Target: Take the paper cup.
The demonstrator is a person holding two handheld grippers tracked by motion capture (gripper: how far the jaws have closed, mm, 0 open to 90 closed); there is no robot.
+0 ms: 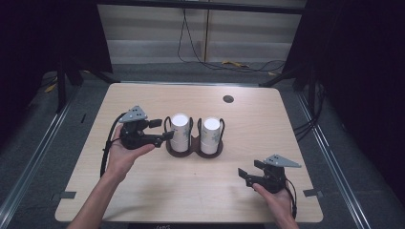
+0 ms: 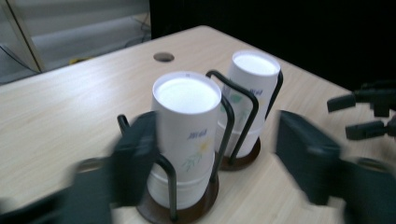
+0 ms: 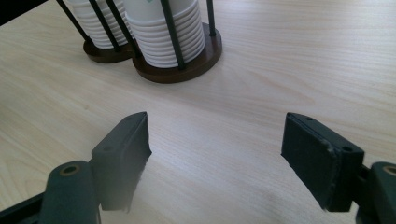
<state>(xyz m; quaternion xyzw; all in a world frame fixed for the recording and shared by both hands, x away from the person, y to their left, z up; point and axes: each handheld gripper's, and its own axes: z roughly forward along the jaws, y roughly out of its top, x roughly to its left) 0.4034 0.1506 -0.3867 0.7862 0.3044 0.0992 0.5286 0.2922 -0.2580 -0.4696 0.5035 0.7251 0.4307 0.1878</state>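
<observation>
Wooden table [image 1: 143, 191], two-ring cup holder [image 1: 193, 150] at centre. Left cup stack [image 1: 180, 129] beside left gripper [image 1: 160, 130], jaws spread, empty. Right gripper [image 1: 244, 175] near right, jaws apart, idle. Risk: jaw snags wire hoop, holder tips.

Wire cup rack [image 1: 193, 143] blocks table [image 1: 143, 191] centre; bare tabletop wide around right gripper [image 1: 250, 175].
</observation>
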